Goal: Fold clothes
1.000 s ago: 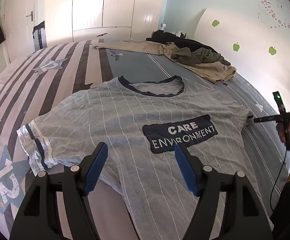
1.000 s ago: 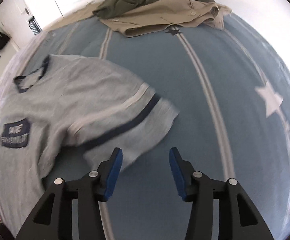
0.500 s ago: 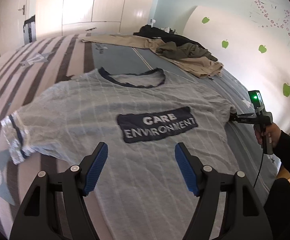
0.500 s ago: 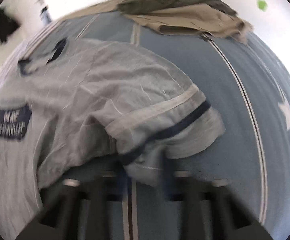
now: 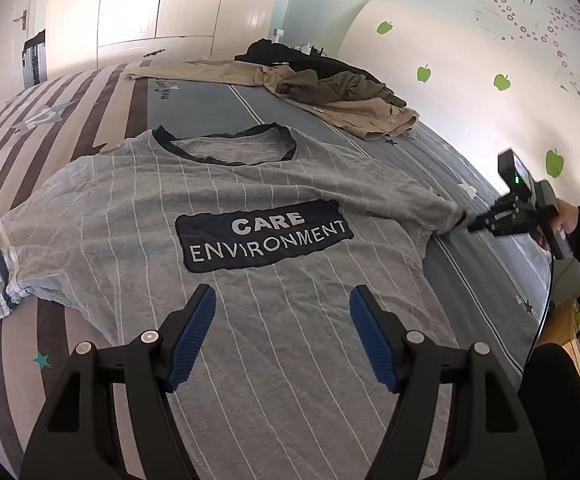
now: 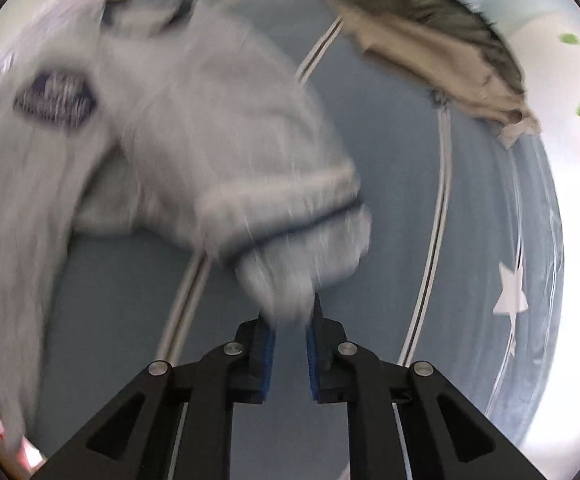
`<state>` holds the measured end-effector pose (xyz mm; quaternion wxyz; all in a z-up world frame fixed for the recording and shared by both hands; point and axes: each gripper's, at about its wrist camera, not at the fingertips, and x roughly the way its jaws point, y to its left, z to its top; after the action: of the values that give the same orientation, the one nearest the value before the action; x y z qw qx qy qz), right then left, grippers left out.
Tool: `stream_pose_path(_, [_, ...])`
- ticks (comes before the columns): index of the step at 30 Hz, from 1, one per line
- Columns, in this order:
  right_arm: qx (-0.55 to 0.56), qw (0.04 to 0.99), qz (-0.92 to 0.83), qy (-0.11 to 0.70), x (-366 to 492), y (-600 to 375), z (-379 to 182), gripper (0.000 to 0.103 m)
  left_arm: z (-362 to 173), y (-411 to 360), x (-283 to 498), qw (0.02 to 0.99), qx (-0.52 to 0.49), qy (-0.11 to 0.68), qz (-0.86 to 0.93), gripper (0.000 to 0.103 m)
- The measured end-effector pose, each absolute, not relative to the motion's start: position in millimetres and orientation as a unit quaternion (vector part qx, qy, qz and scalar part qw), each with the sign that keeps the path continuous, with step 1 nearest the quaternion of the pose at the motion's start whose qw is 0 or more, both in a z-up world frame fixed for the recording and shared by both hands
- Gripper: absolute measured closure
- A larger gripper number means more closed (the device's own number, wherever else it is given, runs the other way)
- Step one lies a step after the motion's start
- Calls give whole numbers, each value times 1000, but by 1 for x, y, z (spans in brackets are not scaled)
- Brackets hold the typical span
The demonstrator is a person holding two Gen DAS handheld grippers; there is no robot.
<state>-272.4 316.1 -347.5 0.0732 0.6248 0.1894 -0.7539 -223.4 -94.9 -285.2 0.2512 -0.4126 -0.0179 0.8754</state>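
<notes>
— Tools?
— My right tool [image 6: 290, 344] is clamped on the T-shirt [image 5: 250, 184] sleeve, drawing it taut; my left tool [image 5: 282, 332] hovers spread apart above the hem.
— Shirt?
— Face-up, unfolded, on the bed [image 5: 194, 104].

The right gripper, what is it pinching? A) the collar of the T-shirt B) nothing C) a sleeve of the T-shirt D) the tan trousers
C: the right gripper is shut on the striped cuff of the sleeve of the T-shirt, pulling it sideways.
</notes>
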Motion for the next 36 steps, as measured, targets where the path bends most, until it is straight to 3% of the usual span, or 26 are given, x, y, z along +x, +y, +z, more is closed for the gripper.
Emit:
stream_pose_path(2, [635,67,-748,181,-267,327,-349,81,-285,-95,-223,250,-413,-14,876,36])
stream_pose_path(5, [613,38,-777,135,-273,353,-334,47,-286,-95,-224,247,-414,-7,876,36])
stream_pose_path(6, [601,29,-791,111,-281,360,-327,27,-287,-95,-225,247,-416,-6,875,36])
stream_pose_path(7, [590,24,-802,91,-292,365,-322,20,-288,-94,-226,246,-417,-5,875,36])
stream_pose_path(11, [570,19,-820,43,-352,368,-324,20,-292,-92,-231,243,-421,-2,874,36])
stream_pose_path(15, [619,22,-785,-16,-414,376,-368,21,-296,-89,-236,245,-424,0,872,36])
stream_pose_path(18, [638,34,-768,-36,-425,378,-387,25,-300,-88,-239,246,-426,3,871,36])
stream_pose_path(20, [634,37,-771,-36,-426,378,-388,33,-304,-88,-241,246,-428,4,870,36])
stream_pose_path(21, [633,38,-773,-36,-426,378,-389,58,-305,-88,-242,246,-429,4,869,36])
stream_pose_path(22, [631,39,-774,-36,-427,378,-389,100,-305,-89,-242,246,-428,2,870,36])
stream_pose_path(32, [579,-22,-814,44,-452,374,-330,102,-303,-95,-242,238,-425,-7,873,36])
stream_pose_path(35, [588,-61,-802,89,-451,369,-335,87,-303,-99,-242,238,-422,-9,875,36])
stream_pose_path(36, [588,-73,-800,91,-452,369,-336,76,-302,-101,-243,238,-420,-11,876,36])
